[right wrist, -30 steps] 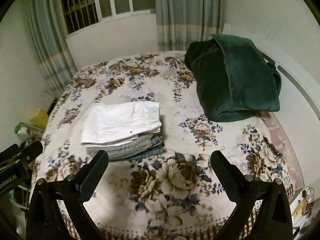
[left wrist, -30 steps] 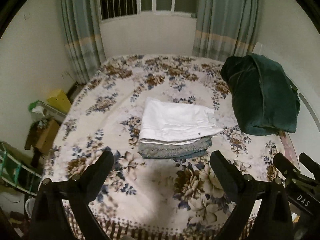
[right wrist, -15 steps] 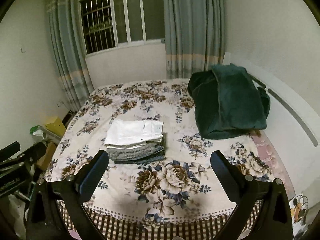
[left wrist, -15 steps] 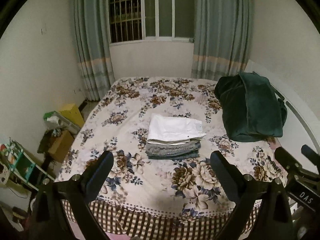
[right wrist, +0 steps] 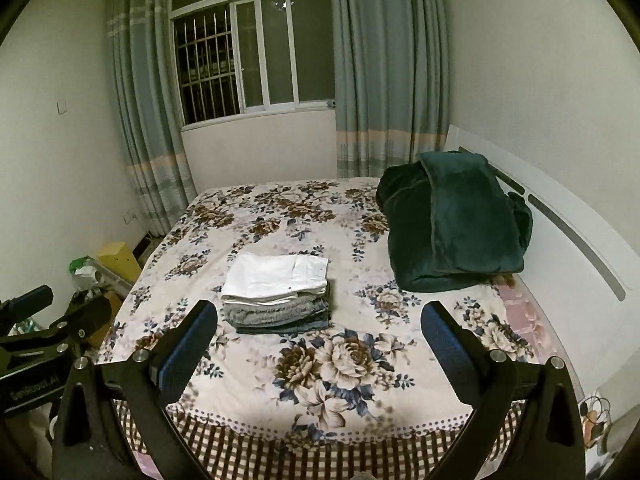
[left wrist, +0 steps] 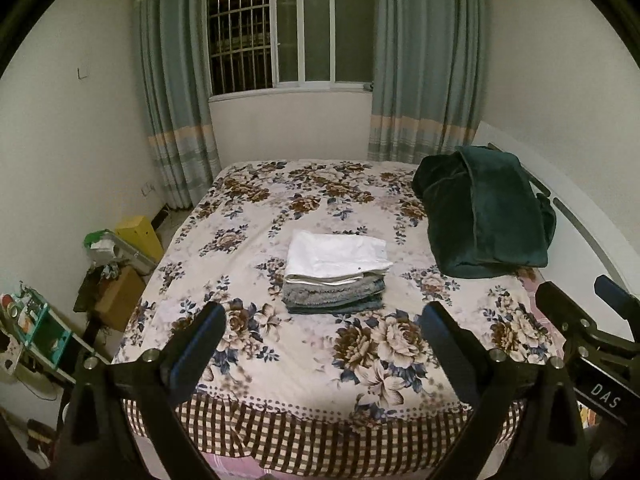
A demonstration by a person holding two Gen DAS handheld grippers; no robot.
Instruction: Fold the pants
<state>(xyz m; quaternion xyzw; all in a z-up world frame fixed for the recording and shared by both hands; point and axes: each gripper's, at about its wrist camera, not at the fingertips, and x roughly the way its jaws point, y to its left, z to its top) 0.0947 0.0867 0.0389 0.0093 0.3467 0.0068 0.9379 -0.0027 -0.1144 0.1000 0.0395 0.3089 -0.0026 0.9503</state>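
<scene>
A stack of folded pants lies in the middle of the floral bed: white pants (left wrist: 336, 255) on top, grey and blue jeans (left wrist: 334, 298) under them. The stack also shows in the right wrist view, with the white pants (right wrist: 276, 276) above the jeans (right wrist: 276, 314). My left gripper (left wrist: 320, 328) is open and empty, held back off the foot of the bed. My right gripper (right wrist: 320, 328) is open and empty too, beside it. Neither touches the pants.
A dark green blanket (left wrist: 484, 216) is heaped at the bed's right side by the white headboard (right wrist: 568, 232). Boxes and clutter (left wrist: 116, 264) stand on the floor left of the bed. A window with curtains (left wrist: 296, 32) is behind.
Both grippers have pulled back and up from the bed, so the pants stack looks smaller and farther. The stack itself has not moved. Both grippers stayed open.
</scene>
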